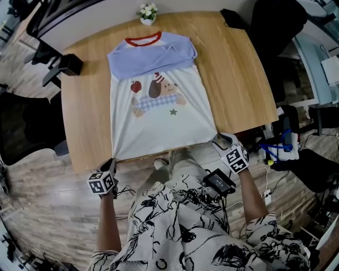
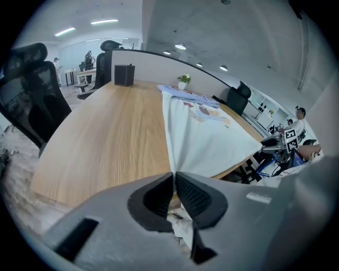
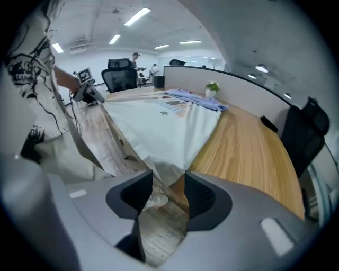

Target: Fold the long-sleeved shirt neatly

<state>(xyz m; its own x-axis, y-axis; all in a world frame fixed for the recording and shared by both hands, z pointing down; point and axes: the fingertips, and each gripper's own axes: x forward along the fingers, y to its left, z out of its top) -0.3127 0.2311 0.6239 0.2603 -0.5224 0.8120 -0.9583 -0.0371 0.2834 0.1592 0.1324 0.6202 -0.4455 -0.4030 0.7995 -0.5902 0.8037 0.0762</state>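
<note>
1. The left tongs (image 2: 174, 180) are pressed together on the near-left hem corner of the long-sleeved shirt (image 1: 159, 114). White cloth is pinched between the pads and bunches behind them.
2. The right tongs (image 3: 168, 188) stand partly apart and grip nothing. The near-right hem corner hangs just ahead of the jaws at the desk's near edge, and neither pad presses on it.
3. The shirt lies face up along the middle of the desk (image 1: 85, 106). Its red collar is toward the far edge, its hem is at the near edge and slightly over it, and both blue sleeves are folded in across the chest.
4. With the sleeves in, the step in hand appears to be taking both hem corners for the hem-to-collar fold. Only the left corner is secured.
5. The next move calls for the right tongs to ease onto their corner and close. Both corners should then rise together and travel evenly toward the collar, so that the hem lands square.
6. A small flowerpot (image 1: 148, 12) stands at the far edge just beyond the collar. A black box (image 1: 69, 63) sits near the far-left corner, apart from the shirt.
</note>
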